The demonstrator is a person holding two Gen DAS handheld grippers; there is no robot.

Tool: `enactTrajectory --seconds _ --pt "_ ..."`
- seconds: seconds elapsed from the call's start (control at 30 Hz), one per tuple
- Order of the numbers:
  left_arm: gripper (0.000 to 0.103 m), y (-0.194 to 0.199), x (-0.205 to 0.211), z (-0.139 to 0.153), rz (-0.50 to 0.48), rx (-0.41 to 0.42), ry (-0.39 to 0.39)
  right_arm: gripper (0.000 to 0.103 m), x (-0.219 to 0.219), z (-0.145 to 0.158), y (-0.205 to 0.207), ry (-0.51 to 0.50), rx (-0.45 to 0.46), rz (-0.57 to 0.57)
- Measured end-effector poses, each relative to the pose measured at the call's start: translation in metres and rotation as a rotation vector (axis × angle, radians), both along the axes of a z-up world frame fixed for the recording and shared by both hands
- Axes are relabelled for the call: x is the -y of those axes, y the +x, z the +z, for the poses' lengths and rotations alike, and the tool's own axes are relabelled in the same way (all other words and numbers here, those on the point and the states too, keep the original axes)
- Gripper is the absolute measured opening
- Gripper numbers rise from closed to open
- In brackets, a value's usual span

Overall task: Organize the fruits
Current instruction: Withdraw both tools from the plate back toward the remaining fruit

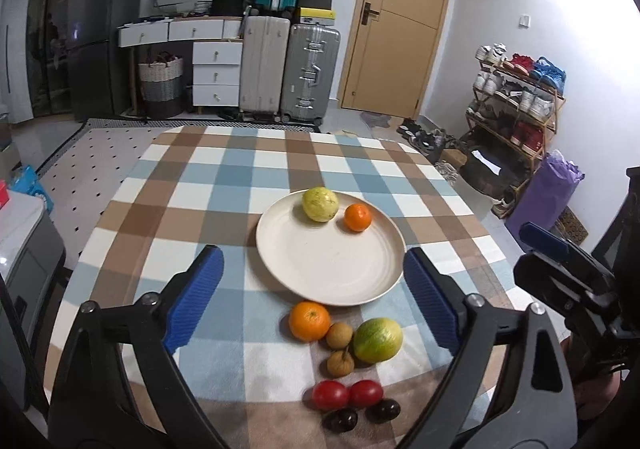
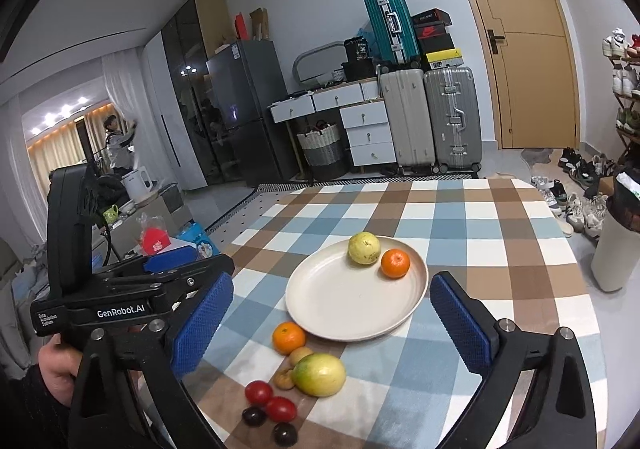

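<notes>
A cream plate (image 1: 332, 269) (image 2: 340, 301) on the checked tablecloth holds a yellow guava (image 1: 320, 204) (image 2: 363, 247) and a small orange (image 1: 357, 217) (image 2: 395, 263). In front of the plate lie an orange (image 1: 309, 320) (image 2: 288, 337), a green-yellow mango (image 1: 377, 340) (image 2: 319, 374), two brown longans (image 1: 339, 335), two red tomatoes (image 1: 330, 394) (image 2: 259, 392) and two dark cherries (image 1: 340, 420) (image 2: 254, 416). My left gripper (image 1: 312, 301) is open and empty above the loose fruit. My right gripper (image 2: 334, 325) is open and empty, above the plate's near edge.
The table's far edge (image 1: 280, 131) faces suitcases (image 1: 310, 73), a drawer unit and a door. A shoe rack (image 1: 516, 105) stands right of the table. A white bin (image 2: 614, 245) stands by the table's right side. The right gripper's body (image 1: 568, 273) shows in the left wrist view.
</notes>
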State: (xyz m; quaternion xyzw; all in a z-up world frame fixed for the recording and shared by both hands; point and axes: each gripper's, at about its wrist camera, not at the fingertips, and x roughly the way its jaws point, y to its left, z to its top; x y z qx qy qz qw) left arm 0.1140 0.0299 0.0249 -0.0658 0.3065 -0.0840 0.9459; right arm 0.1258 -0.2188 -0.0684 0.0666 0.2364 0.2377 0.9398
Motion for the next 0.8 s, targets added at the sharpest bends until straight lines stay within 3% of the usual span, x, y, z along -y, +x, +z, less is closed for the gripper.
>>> enactTrajectory --seconds 0.07,0.4,0.8 --pt "0.101 -0.007 -0.004 -0.003 0.005 0.000 -0.010 0.102 -0.002 -0.002 -0.005 -0.004 -0.001 -0.002" --pt "0.102 -0.021 -0.020 -0.025 0.060 -0.021 -0.017 0.103 -0.003 -0.020 -0.008 -0.029 -0.063 -0.031" --pt "0.102 -0.020 -0.025 -0.073 0.075 -0.092 -0.001 0.103 -0.006 -0.068 0.007 -0.064 -0.195 -0.032"
